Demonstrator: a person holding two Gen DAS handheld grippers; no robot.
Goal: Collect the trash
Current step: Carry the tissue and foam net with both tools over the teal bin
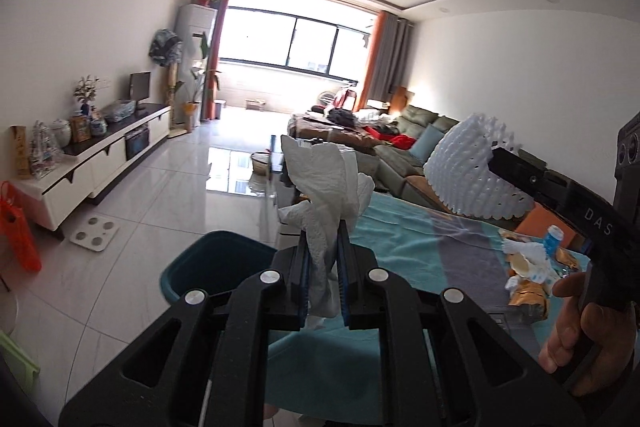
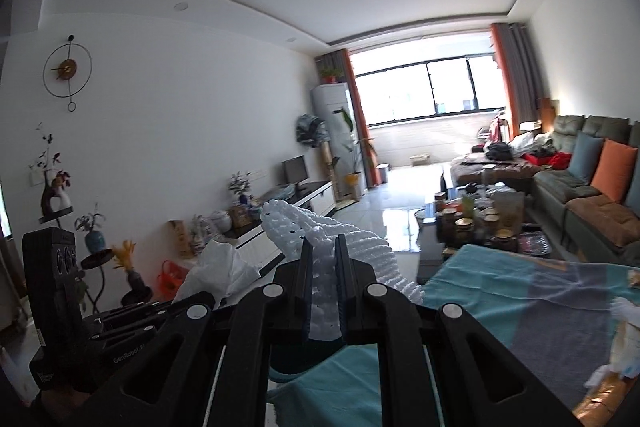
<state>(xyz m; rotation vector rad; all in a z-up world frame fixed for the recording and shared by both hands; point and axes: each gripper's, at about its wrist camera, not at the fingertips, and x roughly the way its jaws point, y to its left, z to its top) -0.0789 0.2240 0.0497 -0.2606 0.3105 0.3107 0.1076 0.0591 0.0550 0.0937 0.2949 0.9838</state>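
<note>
My left gripper [image 1: 323,231] is shut on a crumpled white paper towel [image 1: 324,179], held up over the table's left edge. A dark teal bin [image 1: 212,263] stands on the floor just below and left of it. My right gripper [image 2: 323,247] is shut on a white foam fruit net [image 2: 320,227]. In the left wrist view that foam net [image 1: 464,171] hangs from the right gripper's fingers [image 1: 516,167] at the right, with a hand [image 1: 580,327] on the handle. More trash [image 1: 528,267], tissues and golden wrappers, lies on the teal cloth table [image 1: 400,239].
A white TV cabinet [image 1: 100,155] with ornaments lines the left wall. A bathroom scale [image 1: 95,234] lies on the tiled floor. A green sofa [image 2: 580,195] with cushions runs along the right, and a cluttered coffee table [image 2: 480,219] stands beyond the cloth table. An orange bag [image 1: 20,231] hangs at far left.
</note>
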